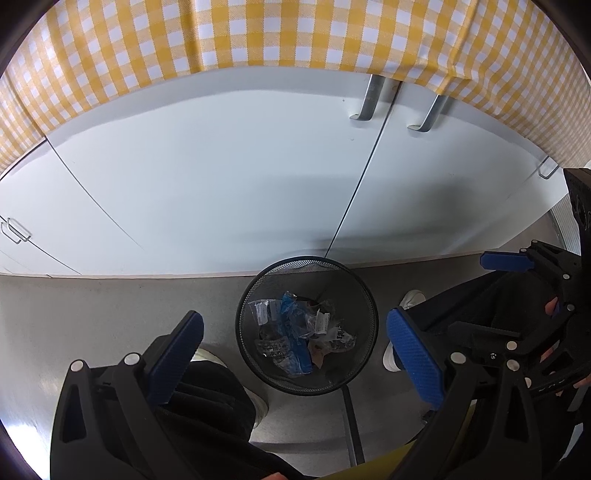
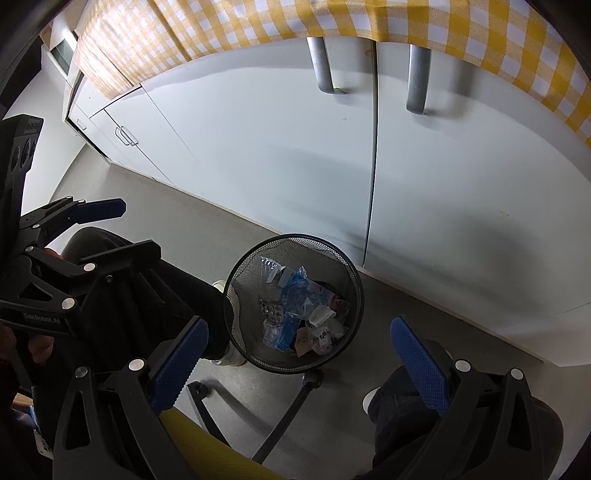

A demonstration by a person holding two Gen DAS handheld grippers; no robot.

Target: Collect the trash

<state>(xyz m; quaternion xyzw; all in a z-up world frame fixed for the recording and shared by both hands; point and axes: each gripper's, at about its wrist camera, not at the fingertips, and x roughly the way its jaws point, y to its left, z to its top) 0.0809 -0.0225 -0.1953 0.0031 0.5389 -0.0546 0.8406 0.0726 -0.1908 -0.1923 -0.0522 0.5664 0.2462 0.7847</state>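
Trash (image 1: pixel 295 328) lies in a heap at the bottom of 1 black mesh bin (image 1: pixel 364 295) on the grey floor (image 1: pixel 110 314); I cannot count the pieces exactly, but I make out clear plastic wrappers, at least 1 crumpled blue wrapper (image 2: pixel 295 295) and a few small white labels; all of it sits inside the bin, none on the floor around it.

I hold 2 tongs; my left gripper (image 1: pixel 295 350) hangs above the bin with its 2 blue pads (image 1: pixel 177 354) spread wide and nothing between them; in its view the bin falls right in the gap between the pads, well below them. My right gripper (image 2: pixel 299 358) is likewise spread wide and empty, its 2 blue pads (image 2: pixel 421 362) apart; in its view the bin sits between them and slightly ahead, also well below. Each camera catches the other tong off to the side, apart from the bin.

Behind the bin stands 1 run of white cabinet doors (image 1: pixel 221 177); 2 upright metal handles (image 2: pixel 321 66) flank the seam above the bin, and a yellow-and-white checked cloth (image 1: pixel 258 33) hangs over the top edge. The bin stands just beside the cabinet base. My 2 dark-trousered legs and white shoes (image 1: pixel 412 299) flank the bin; a chair base (image 2: pixel 288 417) reaches toward it from below.
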